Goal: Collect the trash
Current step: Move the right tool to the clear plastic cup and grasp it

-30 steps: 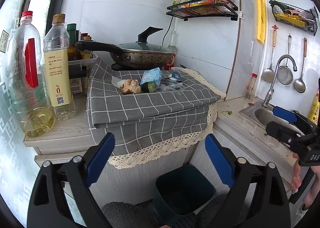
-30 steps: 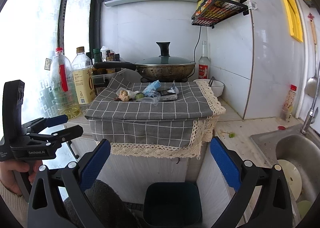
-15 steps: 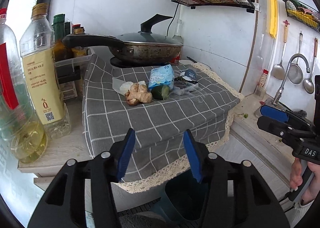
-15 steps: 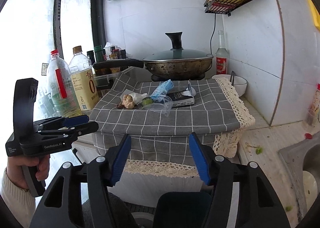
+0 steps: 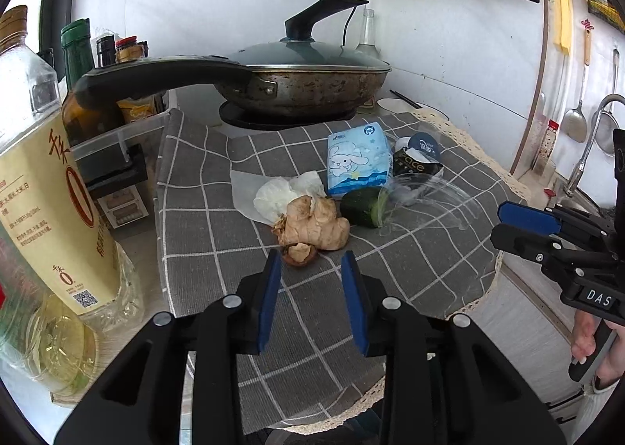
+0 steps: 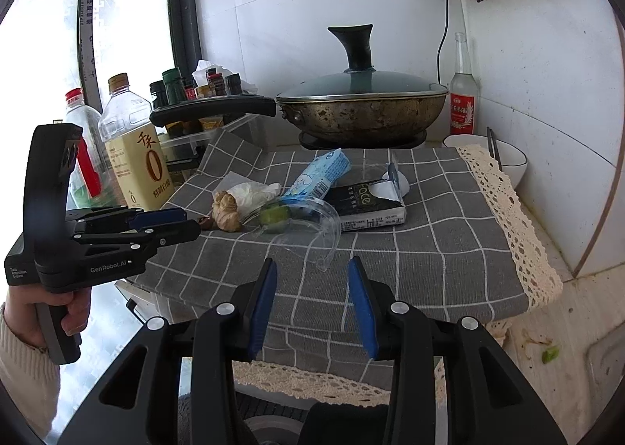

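Trash lies on a grey checked cloth [image 5: 390, 249]: a ginger root [image 5: 312, 224], a small brown scrap [image 5: 299, 253], crumpled white paper [image 5: 277, 195], a cucumber end [image 5: 363, 206], a blue tissue pack [image 5: 357, 159], a black "Face" packet [image 5: 416, 165] and clear plastic film [image 5: 429, 195]. My left gripper [image 5: 310, 269] is open and empty, just short of the brown scrap. My right gripper [image 6: 311, 273] is open and empty, close in front of the clear film [image 6: 312, 222]; the ginger [image 6: 226, 210] and black packet [image 6: 367, 202] lie beyond.
A lidded wok [image 5: 304, 81] sits behind the trash, its long handle [image 5: 156, 77] reaching left. Oil bottles [image 5: 47, 191] stand at the left, sauce bottles [image 6: 187, 89] behind. A white bowl [image 6: 504, 159] with chopsticks stands right of the cloth. A sink tap [image 5: 590, 132] is at the right.
Both grippers have moved forward and up to the cloth and their jaws have narrowed from wide open. The bin on the floor has dropped out of view.
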`<state>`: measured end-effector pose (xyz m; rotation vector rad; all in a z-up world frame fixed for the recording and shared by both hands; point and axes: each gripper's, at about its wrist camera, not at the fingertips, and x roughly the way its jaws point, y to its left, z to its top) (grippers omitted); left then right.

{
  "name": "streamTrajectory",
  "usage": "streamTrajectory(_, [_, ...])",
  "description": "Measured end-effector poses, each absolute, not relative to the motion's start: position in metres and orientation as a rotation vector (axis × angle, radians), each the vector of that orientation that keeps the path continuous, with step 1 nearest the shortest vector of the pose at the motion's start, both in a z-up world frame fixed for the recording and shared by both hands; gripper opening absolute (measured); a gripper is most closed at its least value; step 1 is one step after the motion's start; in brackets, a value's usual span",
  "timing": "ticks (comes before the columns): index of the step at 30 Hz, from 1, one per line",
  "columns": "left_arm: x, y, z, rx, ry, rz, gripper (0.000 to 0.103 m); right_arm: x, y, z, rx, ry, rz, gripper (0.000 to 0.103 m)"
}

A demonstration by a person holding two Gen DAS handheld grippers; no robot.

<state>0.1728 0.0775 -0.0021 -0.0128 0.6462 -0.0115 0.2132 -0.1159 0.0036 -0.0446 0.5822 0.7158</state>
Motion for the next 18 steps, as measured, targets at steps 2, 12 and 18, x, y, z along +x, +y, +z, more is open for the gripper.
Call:
streamTrajectory(2, [0.179, 0.08, -0.004, -0.012, 0.656, -0.006, 0.034, 0.221, -0.114, 0.002, -0.045, 0.589, 0.719, 0.038])
streamTrajectory(12, [0.189, 0.08, -0.008, 0.007, 0.669, -0.019, 0.034, 0.251, -0.103, -0.013, -0.009, 0.626, 0.714, 0.014])
streamTrajectory(18, [0.189, 0.08, -0.008, 0.021, 0.673, -0.021, 0.034, 0.252, -0.108, -0.012, 0.03, 0.608, 0.717, 0.003])
